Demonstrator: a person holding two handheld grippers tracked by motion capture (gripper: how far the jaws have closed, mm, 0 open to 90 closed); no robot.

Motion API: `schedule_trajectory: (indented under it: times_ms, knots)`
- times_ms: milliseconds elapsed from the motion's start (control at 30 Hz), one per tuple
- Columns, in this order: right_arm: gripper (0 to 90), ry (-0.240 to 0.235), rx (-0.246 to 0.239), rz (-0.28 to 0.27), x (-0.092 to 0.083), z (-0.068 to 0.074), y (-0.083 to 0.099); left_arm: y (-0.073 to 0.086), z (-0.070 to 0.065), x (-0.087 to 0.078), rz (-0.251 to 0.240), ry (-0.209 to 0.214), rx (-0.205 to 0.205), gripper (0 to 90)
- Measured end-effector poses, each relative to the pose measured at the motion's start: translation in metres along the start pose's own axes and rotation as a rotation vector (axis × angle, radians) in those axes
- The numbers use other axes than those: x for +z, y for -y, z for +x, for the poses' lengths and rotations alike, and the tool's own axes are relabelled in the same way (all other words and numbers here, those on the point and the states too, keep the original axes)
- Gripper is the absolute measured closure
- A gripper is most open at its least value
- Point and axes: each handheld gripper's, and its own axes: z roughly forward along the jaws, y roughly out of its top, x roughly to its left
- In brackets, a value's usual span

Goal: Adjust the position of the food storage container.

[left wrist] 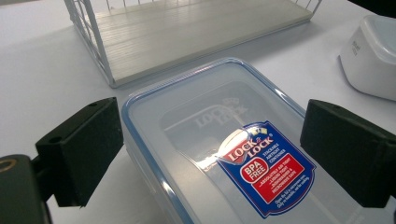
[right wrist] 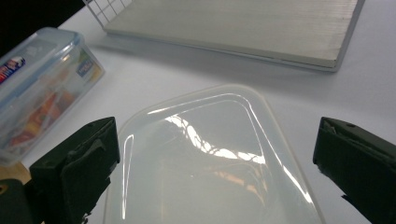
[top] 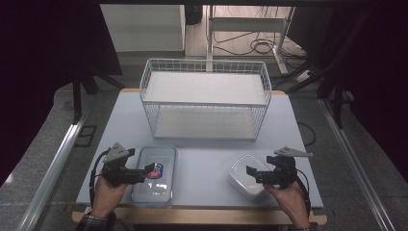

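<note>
A clear rectangular container [top: 154, 185] with a blue-rimmed lid and a red and blue sticker [left wrist: 264, 168] lies at the front left of the table. My left gripper [top: 148, 171] hovers over its left side, open, with one jaw on each side of the lid [left wrist: 187, 140]. A white container with a glossy translucent lid [top: 243, 180] sits at the front right. My right gripper [top: 250, 172] is open just above it, jaws spread wide across the lid [right wrist: 210, 154]. Neither gripper holds anything.
A white wire rack [top: 204, 98] with two wooden shelves stands at the centre back of the pale table [top: 202, 159]. Its lower shelf [right wrist: 243, 28] opens toward me. Bare tabletop lies between the two containers. Cables run over the floor behind the table.
</note>
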Motion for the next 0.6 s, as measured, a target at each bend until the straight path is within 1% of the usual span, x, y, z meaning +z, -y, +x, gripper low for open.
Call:
schedule_trajectory:
  times_ms: [67,133,233,300,333,433,500,533,600]
  knots:
    - [0.8,0.003,-0.009,0.009,0.0017,0.0006,0.0012,0.0015,-0.0003,0.0009,-0.004,0.009,0.000,5.0]
    - [1.1,0.017,-0.022,0.017,0.0032,0.0007,0.0025,0.0028,-0.0006,0.0023,0.006,0.013,0.005,4.6]
    - [3.3,0.028,-0.041,0.023,0.0047,0.0018,0.0038,0.0037,-0.0019,0.0036,0.014,0.002,0.019,4.1]
    - [4.7,0.032,-0.059,0.029,0.0060,0.0030,0.0042,0.0035,-0.0024,0.0040,0.012,0.005,0.026,3.7]
    - [5.1,0.028,-0.061,0.032,0.0065,0.0036,0.0045,0.0035,-0.0033,0.0041,0.013,-0.001,0.037,3.7]
    - [8.4,0.048,-0.082,0.030,0.0062,0.0048,0.0046,0.0039,-0.0051,0.0055,0.023,-0.012,0.061,3.4]
    - [9.7,0.049,-0.085,0.026,0.0056,0.0052,0.0044,0.0041,-0.0057,0.0060,0.027,-0.014,0.067,3.3]
    - [13.1,0.048,-0.088,0.018,0.0039,0.0060,0.0037,0.0043,-0.0064,0.0068,0.031,-0.016,0.074,3.1]
    - [16.0,0.055,-0.093,0.014,0.0027,0.0070,0.0033,0.0045,-0.0081,0.0077,0.036,-0.024,0.092,3.0]
